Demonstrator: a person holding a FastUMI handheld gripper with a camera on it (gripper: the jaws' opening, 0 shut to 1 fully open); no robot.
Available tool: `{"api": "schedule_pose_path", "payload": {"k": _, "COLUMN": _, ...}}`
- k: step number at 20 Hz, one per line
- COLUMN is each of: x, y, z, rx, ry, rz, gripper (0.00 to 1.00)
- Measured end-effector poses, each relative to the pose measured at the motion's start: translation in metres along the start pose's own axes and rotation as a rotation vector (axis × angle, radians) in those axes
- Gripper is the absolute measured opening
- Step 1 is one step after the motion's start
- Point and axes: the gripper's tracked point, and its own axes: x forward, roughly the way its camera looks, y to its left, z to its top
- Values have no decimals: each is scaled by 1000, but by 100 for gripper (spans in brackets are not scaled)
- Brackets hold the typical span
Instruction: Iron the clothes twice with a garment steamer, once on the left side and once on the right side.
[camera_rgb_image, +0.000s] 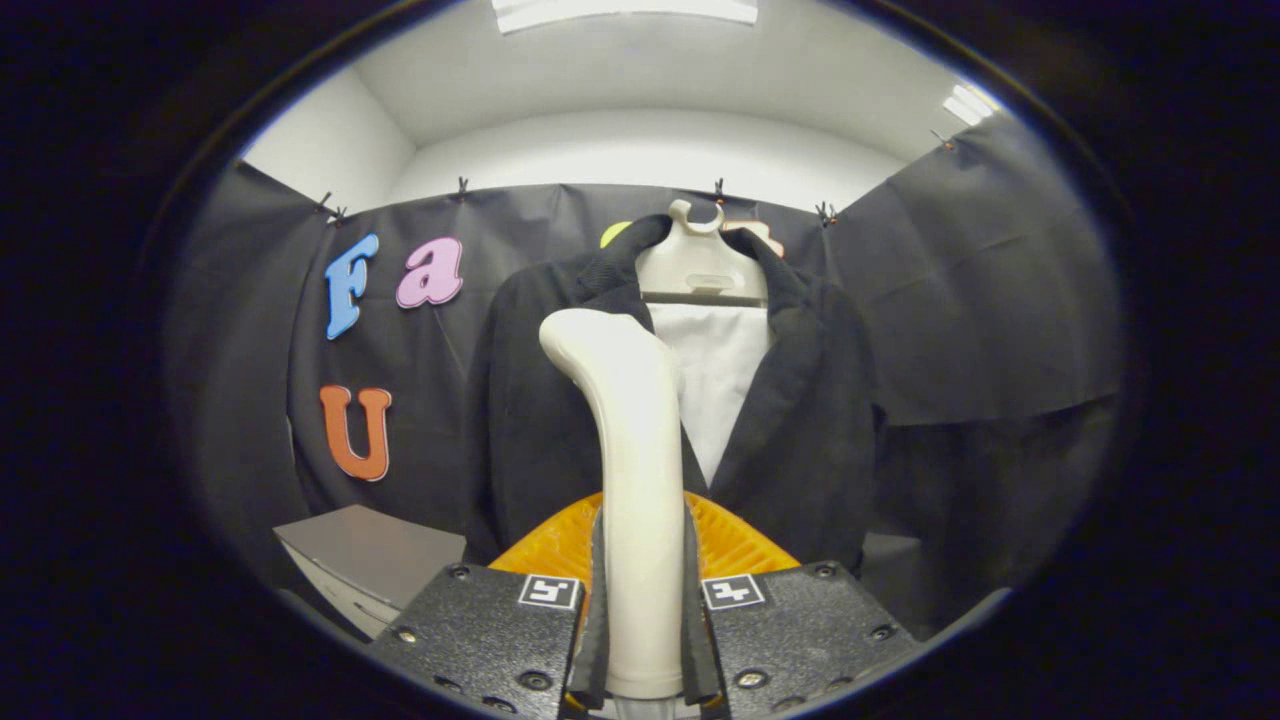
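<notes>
Cream plastic: the garment steamer (640, 480) stands upright between my fingers, its curved head bent over toward the left at the top.
Gripper (644, 600): my two fingers are pinched on the steamer's handle, one pressing each side, low on its body.
Jacket (540, 430): dark cloth, hanging just beyond the steamer on a pale hanger (700, 262); its lapels fall open in a V.
Shirt front (722, 380): white fabric showing inside the V, to the right of the steamer head.
Steamer head position: in front of the jacket's left lapel as I see it; I cannot tell whether it touches the cloth.
Orange ribbed part (735, 545): sits directly behind the handle, just ahead of my fingers.
Grey board (365, 555): lies flat, low to the left of the jacket.
Wall: black cloth hangs behind the jacket.
</notes>
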Motion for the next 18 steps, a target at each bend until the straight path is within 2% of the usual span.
{"api": "schedule_pose_path", "payload": {"k": 10, "x": -23, "y": -12, "z": -67, "rx": -30, "ry": 94, "rz": -59, "gripper": 31}}
{"api": "schedule_pose_path", "payload": {"k": 18, "x": -44, "y": -12, "z": -115, "rx": -53, "ry": 188, "rz": -70, "gripper": 31}}
